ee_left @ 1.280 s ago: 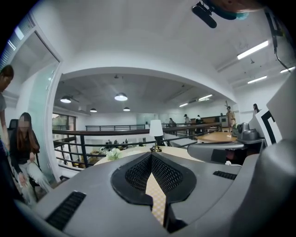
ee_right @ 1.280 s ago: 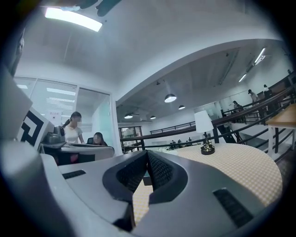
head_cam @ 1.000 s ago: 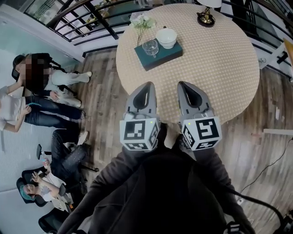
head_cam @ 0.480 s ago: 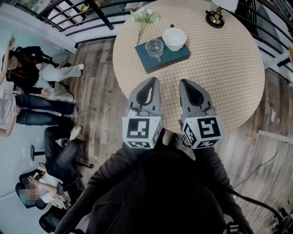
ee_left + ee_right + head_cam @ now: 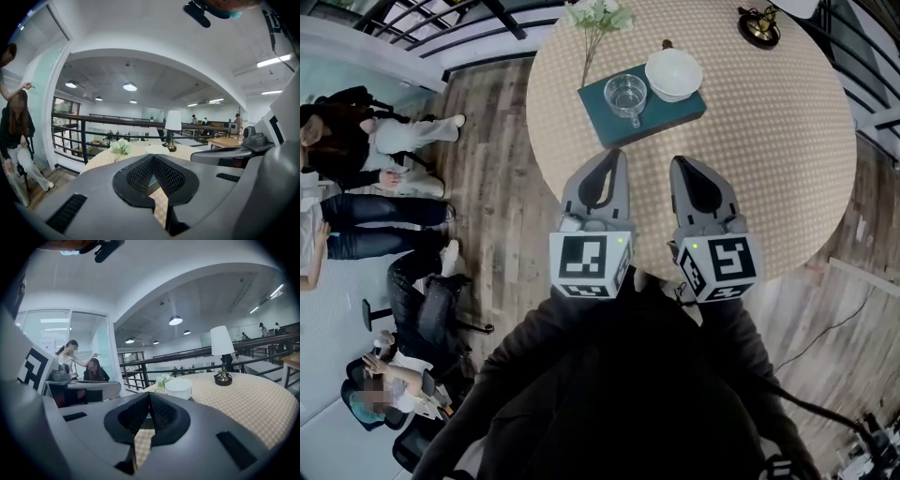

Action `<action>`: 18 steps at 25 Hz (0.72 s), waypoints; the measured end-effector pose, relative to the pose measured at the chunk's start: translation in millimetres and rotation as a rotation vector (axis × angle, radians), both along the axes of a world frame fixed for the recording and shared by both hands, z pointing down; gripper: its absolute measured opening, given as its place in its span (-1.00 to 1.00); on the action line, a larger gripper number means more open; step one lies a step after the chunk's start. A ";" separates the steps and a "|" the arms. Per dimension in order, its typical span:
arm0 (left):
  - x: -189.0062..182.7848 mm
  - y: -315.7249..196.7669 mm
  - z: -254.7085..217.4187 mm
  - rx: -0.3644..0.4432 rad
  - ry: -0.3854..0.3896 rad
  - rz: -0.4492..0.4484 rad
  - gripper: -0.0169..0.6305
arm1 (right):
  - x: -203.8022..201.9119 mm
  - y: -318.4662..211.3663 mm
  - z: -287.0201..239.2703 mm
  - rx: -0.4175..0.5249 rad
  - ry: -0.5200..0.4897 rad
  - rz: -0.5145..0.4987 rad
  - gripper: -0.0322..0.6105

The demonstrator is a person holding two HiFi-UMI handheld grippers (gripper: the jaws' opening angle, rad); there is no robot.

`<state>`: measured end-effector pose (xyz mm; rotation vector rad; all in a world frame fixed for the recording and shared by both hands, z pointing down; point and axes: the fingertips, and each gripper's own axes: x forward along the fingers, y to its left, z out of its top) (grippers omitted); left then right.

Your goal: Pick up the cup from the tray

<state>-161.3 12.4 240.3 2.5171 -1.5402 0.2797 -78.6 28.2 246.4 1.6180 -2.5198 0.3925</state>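
A clear glass cup (image 5: 625, 94) stands on the near-left part of a teal tray (image 5: 675, 111) on the round checked table (image 5: 769, 150). A white bowl (image 5: 673, 73) sits beside it on the tray. My left gripper (image 5: 612, 156) is shut and empty, its tip over the table's near edge just short of the tray. My right gripper (image 5: 682, 162) is level with it on the right, also shut and empty. In the left gripper view the shut jaws (image 5: 152, 157) hide the cup. The right gripper view shows the bowl (image 5: 178, 387) past its shut tips (image 5: 149, 394).
White flowers (image 5: 598, 14) stand behind the tray's left end. A lamp (image 5: 759, 23) with a white shade (image 5: 221, 340) is at the table's far right. A black railing (image 5: 84, 136) runs behind the table. Several people (image 5: 366, 155) sit on the floor side at left.
Both grippers have moved forward together over the table's near edge, and the tray with cup and bowl now lies closer to their tips. Jaws stayed shut.
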 end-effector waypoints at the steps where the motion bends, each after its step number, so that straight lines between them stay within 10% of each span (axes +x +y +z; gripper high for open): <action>1: -1.1 -3.8 3.9 -0.009 0.004 -0.001 -0.94 | -0.5 -2.5 3.2 -0.011 0.002 0.001 -0.88; 8: -10.5 -44.1 27.4 -0.041 0.017 -0.009 -0.89 | -6.8 -33.5 26.4 -0.052 0.016 0.006 -0.88; 18: 4.3 -89.4 50.7 -0.123 0.031 0.077 0.16 | -3.6 -70.7 51.1 -0.121 0.013 0.028 -0.88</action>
